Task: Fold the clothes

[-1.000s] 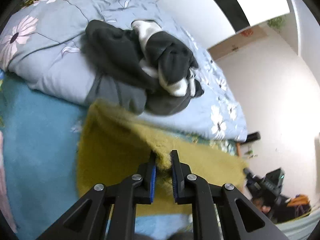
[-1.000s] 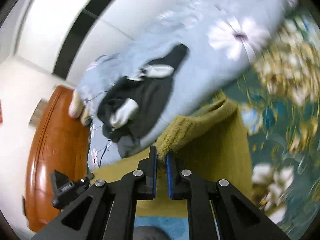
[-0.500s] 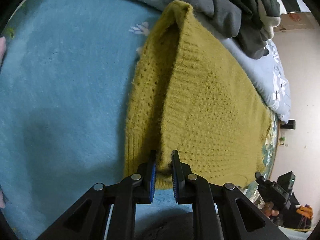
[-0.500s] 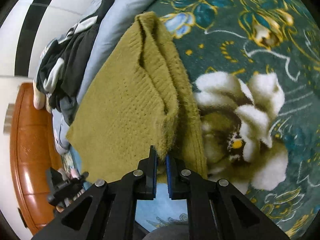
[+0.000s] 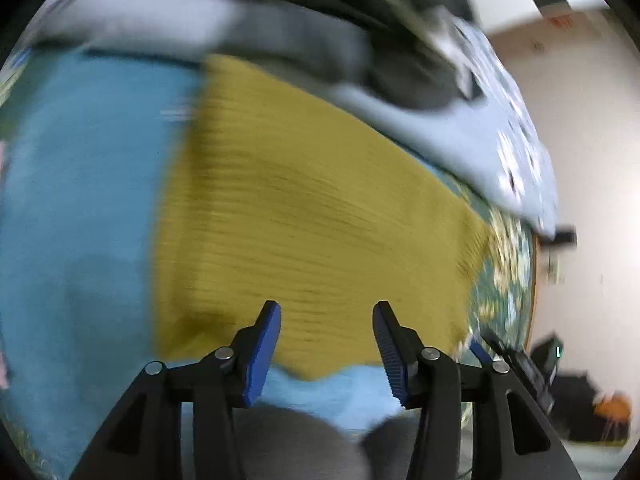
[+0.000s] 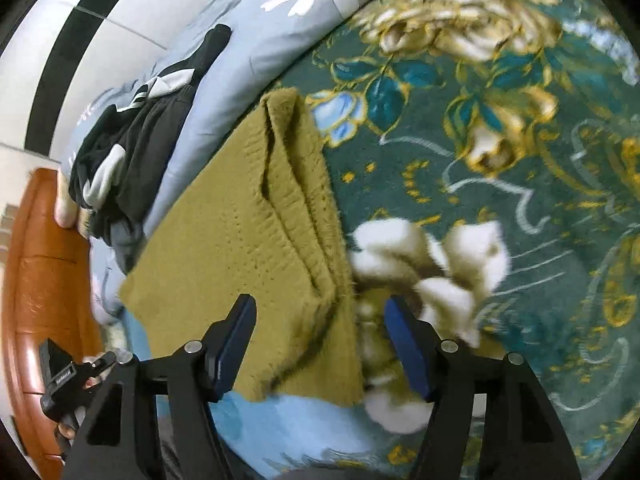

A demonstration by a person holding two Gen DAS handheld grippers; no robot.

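Both grippers have jaws spread wide, nothing between the pads. The left gripper (image 5: pixel 326 330) sits over the near edge of the mustard-yellow knit sweater (image 5: pixel 312 208), which lies flat on the bed w/ its hem running just past the blue pads; left view is heavily motion-blurred, so knit detail is smeared. The right gripper (image 6: pixel 320 332) hangs over the sweater's (image 6: pixel 248 248) near right corner — left pad above the knit, right pad above the floral blanket (image 6: pixel 500 160) beside it. Sweater is folded lengthwise: a narrower doubled strip w/ ribbed edge lies along its right side, on top of the main panel. Its near edge rests on a light blue blanket (image 5: pixel 80 208); its right edge lies on the dark teal floral one. Behind the sweater, touching its far edge, a pale blue flower-print duvet (image 6: pixel 280 28) is bunched up, w/ a heap of dark grey and white clothes (image 6: pixel 136 148) on it. An orange-brown wooden headboard (image 6: pixel 40 264) shows at left in the right view.
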